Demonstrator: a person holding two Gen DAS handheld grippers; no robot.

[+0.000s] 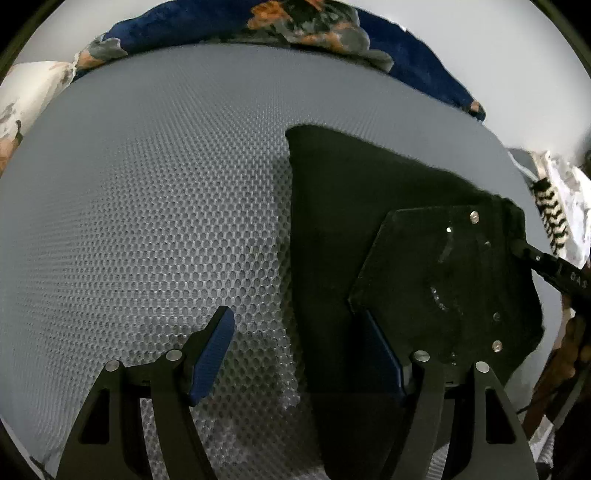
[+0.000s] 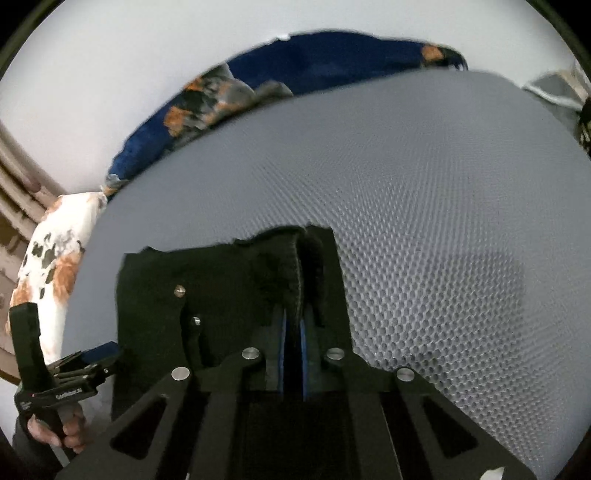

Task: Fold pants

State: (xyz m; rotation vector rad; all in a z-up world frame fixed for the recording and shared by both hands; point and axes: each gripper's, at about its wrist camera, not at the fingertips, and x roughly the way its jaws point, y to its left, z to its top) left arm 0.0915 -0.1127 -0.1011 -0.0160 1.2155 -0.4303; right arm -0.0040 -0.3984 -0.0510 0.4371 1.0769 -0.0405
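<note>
Right tongs (image 2: 293,332) clench a fold of black pants (image 2: 221,288); left tongs (image 1: 295,350) gape released above them. Pants lie on a grey honeycomb mattress (image 1: 147,203), blue floral blanket (image 1: 314,26) against the white wall (image 2: 110,74).

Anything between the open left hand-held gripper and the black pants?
Nothing visible does. The left hand-held gripper is open over the grey honeycomb mesh mat, with the edge of the black fabric pants lying between its fingers. The right hand-held gripper is shut on the pants' other side.
</note>
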